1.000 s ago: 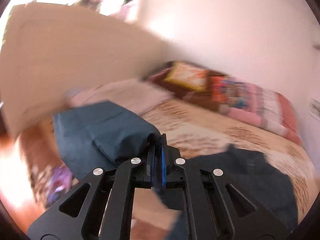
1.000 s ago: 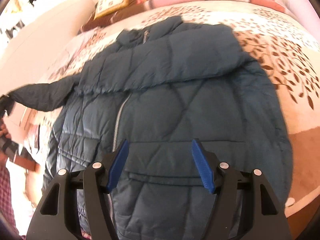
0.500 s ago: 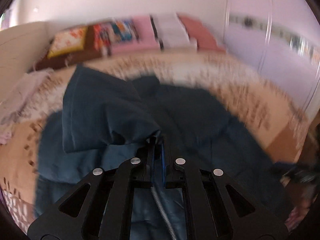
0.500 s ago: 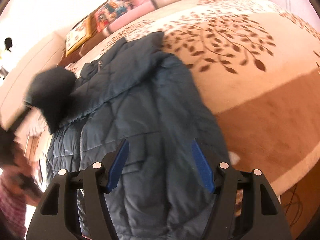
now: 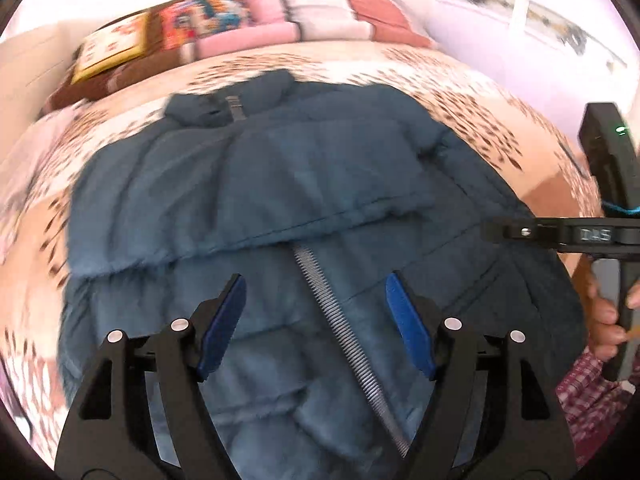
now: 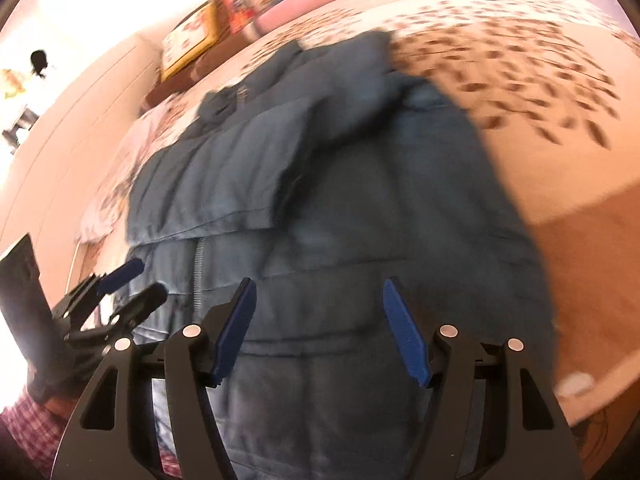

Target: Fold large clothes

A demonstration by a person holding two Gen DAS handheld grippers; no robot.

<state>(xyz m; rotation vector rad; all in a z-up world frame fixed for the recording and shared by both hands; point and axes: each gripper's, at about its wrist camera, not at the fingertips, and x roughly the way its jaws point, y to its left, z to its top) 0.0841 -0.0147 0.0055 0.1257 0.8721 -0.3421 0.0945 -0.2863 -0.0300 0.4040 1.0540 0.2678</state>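
Both black plastic grippers, the left gripper [image 5: 314,320] and the right gripper [image 6: 318,326], carry blue pads [image 5: 408,326] and silver screws [image 5: 453,323]; at 4 o'clock shows a red-white checked sleeve [image 5: 592,396].

Leaf-patterned bedspread [image 5: 472,92], stacked pillows [image 5: 256,20], pale wall [image 5: 520,60]

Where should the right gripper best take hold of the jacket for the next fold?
Probably the jacket's bottom hem, from the near bed edge. Both sleeves already lie across the chest, so the lower body remains to fold up. The right gripper hangs open above it.
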